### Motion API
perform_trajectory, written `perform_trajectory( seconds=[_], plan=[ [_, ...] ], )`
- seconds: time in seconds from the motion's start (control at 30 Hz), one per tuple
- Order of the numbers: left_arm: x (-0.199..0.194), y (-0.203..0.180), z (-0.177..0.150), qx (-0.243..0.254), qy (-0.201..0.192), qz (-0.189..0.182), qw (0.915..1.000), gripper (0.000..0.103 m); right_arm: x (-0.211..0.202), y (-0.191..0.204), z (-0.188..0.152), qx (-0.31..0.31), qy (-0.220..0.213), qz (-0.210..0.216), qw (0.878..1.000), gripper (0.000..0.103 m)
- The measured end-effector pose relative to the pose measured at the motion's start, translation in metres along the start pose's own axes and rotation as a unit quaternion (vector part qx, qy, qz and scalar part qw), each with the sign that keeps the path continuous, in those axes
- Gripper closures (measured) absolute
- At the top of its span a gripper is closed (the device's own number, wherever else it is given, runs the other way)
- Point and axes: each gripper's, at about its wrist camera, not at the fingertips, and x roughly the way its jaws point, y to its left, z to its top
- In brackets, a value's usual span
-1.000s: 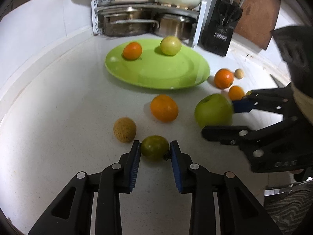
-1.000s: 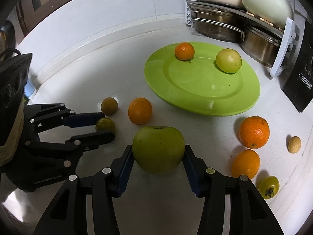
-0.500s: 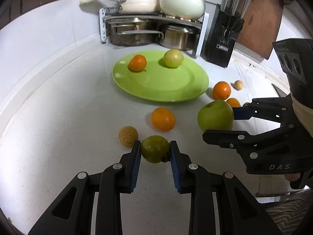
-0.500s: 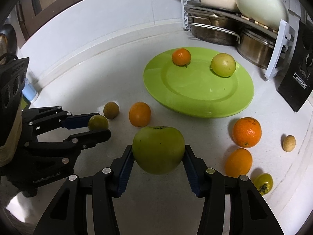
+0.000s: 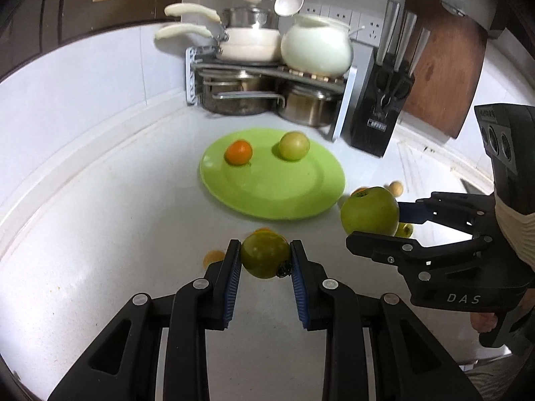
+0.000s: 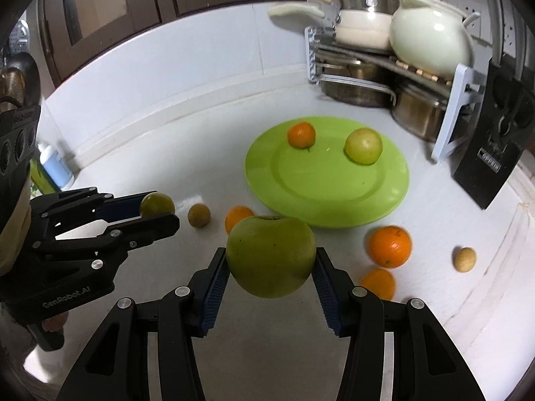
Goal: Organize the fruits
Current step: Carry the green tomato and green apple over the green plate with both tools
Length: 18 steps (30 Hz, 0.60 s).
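Note:
My left gripper [image 5: 265, 259] is shut on a small dark-green fruit [image 5: 265, 256], held above the white counter; the same fruit [image 6: 157, 204] and gripper [image 6: 155, 212] show at the left of the right wrist view. My right gripper [image 6: 271, 264] is shut on a large green apple [image 6: 271, 255], also lifted; the apple [image 5: 369, 210] appears at the right in the left wrist view. Ahead lies a lime-green plate [image 5: 284, 197] [image 6: 311, 193] carrying a small orange [image 5: 238, 152] [image 6: 301, 134] and a yellow-green fruit [image 5: 294, 146] [image 6: 363, 145].
On the counter lie a brown round fruit [image 6: 199, 215], an orange [image 6: 238, 217], two more oranges [image 6: 389, 245] [image 6: 378, 284] and a small tan fruit [image 6: 464, 259]. A pot rack [image 5: 267, 80], a knife block [image 5: 378, 107] and a cutting board [image 5: 441, 67] stand at the back.
Both grippers have risen from the counter with their fruits. The plate and loose fruits look smaller and farther away, and more of the back wall shows.

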Motion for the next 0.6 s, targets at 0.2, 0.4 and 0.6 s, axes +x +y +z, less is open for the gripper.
perform_trajectory(
  seconds=[0.2, 0.4, 0.6],
  plan=[
    [-0.006, -0.008, 0.013, 0.005, -0.020, 0.003, 0.9998, 0.074, -0.016, -0.008, 0.012, 0.000, -0.026, -0.014, 1.000, 0.052],
    [-0.001, -0.012, 0.032, 0.005, -0.028, 0.006, 0.9996, 0.074, -0.020, -0.020, 0.030, 0.002, -0.040, -0.018, 0.999, 0.052],
    [0.006, -0.012, 0.052, 0.006, -0.034, 0.012, 0.9993, 0.074, -0.018, -0.031, 0.048, -0.003, -0.047, -0.029, 0.998, 0.052]
  ],
)
